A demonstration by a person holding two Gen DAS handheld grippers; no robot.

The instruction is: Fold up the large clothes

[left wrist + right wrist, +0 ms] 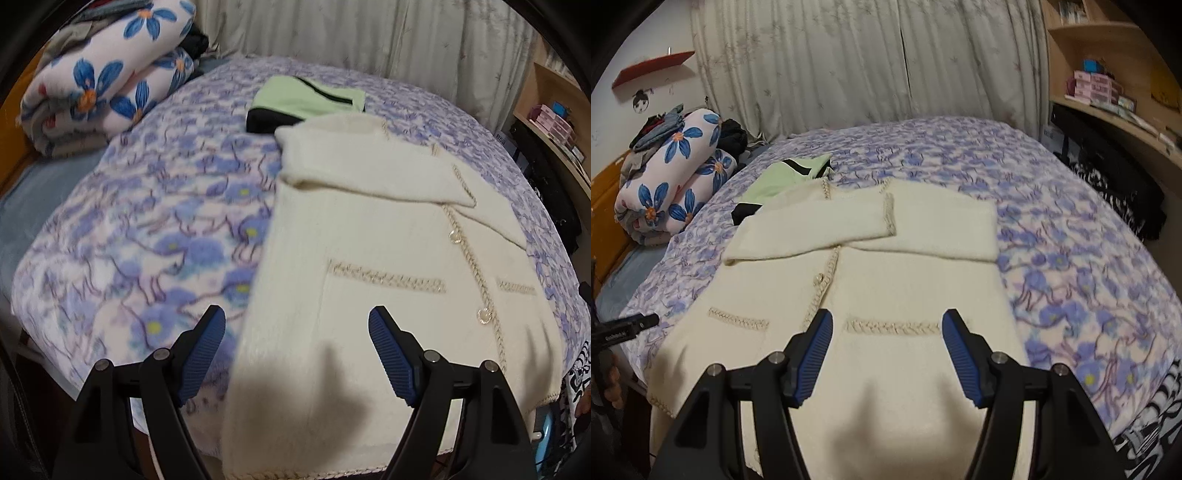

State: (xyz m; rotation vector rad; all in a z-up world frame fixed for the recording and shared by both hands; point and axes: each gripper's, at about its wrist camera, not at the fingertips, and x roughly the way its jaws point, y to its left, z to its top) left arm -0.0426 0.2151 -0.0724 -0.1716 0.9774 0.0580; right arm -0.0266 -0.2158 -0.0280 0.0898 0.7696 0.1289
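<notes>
A cream knitted cardigan [373, 258] [886, 280] with braided trim and buttons lies flat on the bed, both sleeves folded across its chest. My left gripper [297, 317] hovers open above the cardigan's lower left edge, nothing between its blue pads. Over the lower right part, near a braided pocket trim [892, 326], my right gripper [886, 321] stands open with no cloth between its fingers. The left gripper's black body [624, 326] shows at the left edge of the right wrist view. The hem hangs toward the bed's near edge.
A folded green and black garment [306, 99] [779, 177] lies beyond the cardigan's collar. A rolled floral quilt [99, 81] [672, 173] sits at the far left. The bed has a purple floral blanket [147, 221] [1071, 258]. Curtains hang behind; wooden shelves [1108, 74] stand right.
</notes>
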